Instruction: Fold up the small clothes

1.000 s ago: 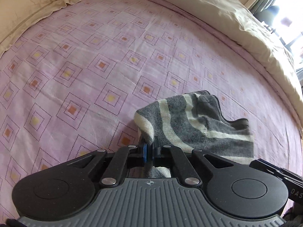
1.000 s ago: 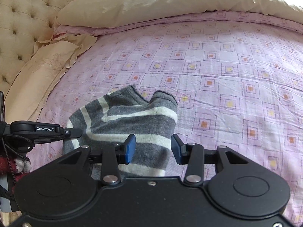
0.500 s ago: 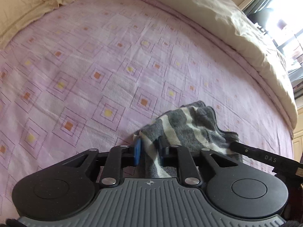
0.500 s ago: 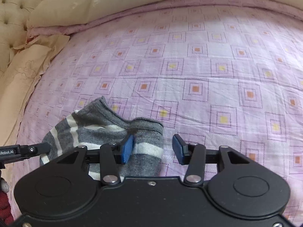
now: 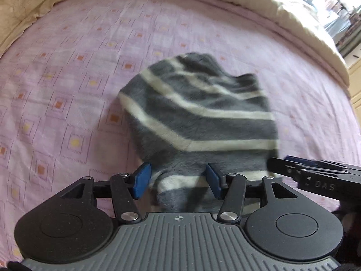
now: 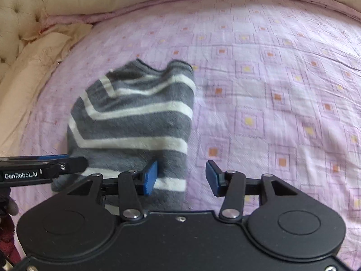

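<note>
Lying on bed sheet (image 5: pixel 67 72): grey striped garment (image 5: pixel 198 117), folded. Left hand-held gripper (image 5: pixel 178 178) wide, right hand-held gripper (image 6: pixel 181 177) wide, neither gripping.

One striped garment, two grippers, one bed.

A single grey-and-white striped garment (image 5: pixel 198 117) lies on the one bed (image 5: pixel 67 67), which wears one pink sheet with a square pattern. Two grippers stand at its near edge, the left gripper (image 5: pixel 178 178) and the right gripper (image 6: pixel 181 177), each with two blue-padded jaws. At the far left lies one cream pillow (image 6: pixel 40 54); along the far side, one cream quilt (image 5: pixel 282 6).
</note>
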